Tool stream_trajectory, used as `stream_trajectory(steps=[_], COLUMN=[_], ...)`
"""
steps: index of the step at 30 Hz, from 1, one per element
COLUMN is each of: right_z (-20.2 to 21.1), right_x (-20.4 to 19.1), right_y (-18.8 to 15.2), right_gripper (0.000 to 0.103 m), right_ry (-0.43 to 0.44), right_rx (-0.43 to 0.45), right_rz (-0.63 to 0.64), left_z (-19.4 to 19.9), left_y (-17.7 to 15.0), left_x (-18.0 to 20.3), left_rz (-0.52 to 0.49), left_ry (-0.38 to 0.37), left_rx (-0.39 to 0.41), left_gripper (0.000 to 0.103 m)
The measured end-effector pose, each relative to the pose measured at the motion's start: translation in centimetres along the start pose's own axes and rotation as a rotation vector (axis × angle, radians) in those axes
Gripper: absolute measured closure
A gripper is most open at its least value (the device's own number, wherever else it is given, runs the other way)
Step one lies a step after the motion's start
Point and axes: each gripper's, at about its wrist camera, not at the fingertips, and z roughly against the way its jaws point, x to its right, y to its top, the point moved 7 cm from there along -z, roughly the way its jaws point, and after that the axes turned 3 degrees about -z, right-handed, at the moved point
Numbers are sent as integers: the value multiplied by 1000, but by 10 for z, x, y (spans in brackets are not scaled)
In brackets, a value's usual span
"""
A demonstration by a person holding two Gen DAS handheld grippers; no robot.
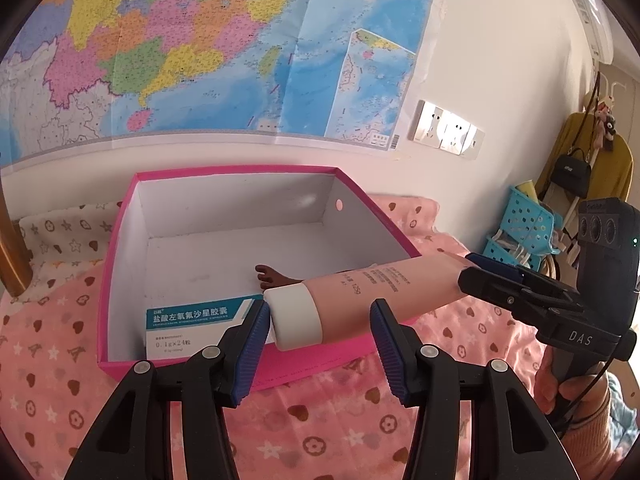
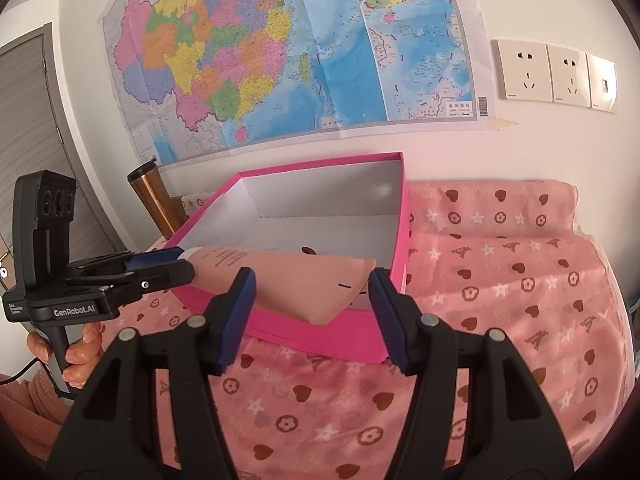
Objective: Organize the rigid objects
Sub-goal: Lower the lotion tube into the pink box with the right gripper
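Nearest, the left gripper (image 1: 320, 312) has ribbed blue pads on black plastic arms. The white cap (image 1: 294, 320) of a peach-coloured tube (image 1: 360, 292) sits between them. It touches the pad on one side; whether the other pad presses on the tube is hard to tell from this angle. The right gripper (image 2: 312, 280) is clamped across the tube's flat crimped tail, so the tube hangs slantwise over the near wall of the box.

Under both grippers lies a soft pink cloth (image 1: 320, 432) printed with brown hearts, stars and flowers. Fingers of the left hand (image 2: 80, 348) curl round its handle, partly cut off by the frame's edge.

Just ahead of the pads stands a shallow pink cardboard box (image 1: 312, 368), white inside, with a small round hole in one side wall. Inside it, just past the left gripper's pad, a white and teal medicine carton (image 1: 192, 328) lies flat, its near edge hidden by the finger. Beyond the cap a small brown doll's foot (image 1: 270, 276) pokes out; the tube covers the rest.

Beside the box, on the left gripper's side, stands a copper-coloured tumbler (image 2: 154, 204) with a dark lid. Off past the right gripper are perforated blue plastic baskets (image 1: 524, 220), a hanging yellow garment (image 1: 592, 152) and a black bag (image 1: 570, 172).

Farthest ahead, a creased paper map (image 1: 200, 60) covers the wall, with glossy cream sockets (image 2: 556, 76) next to it.
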Motion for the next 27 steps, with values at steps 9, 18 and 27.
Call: stream_trajectory(steps=[9, 18, 27], right_z=[-7, -15, -23], right_x=[3, 7, 12], right_y=[5, 8, 10], right_gripper=[42, 42, 42], right_ry=[-4, -14, -20], right_rx=[-5, -14, -25], right_rz=[1, 5, -2], left_z=[-6, -14, -24], left_y=[4, 7, 6], left_x=[-3, -6, -8], left_rz=[-3, -5, -7], left_ry=[9, 22, 29], left_rx=[1, -8, -23], left_gripper=[51, 51, 51])
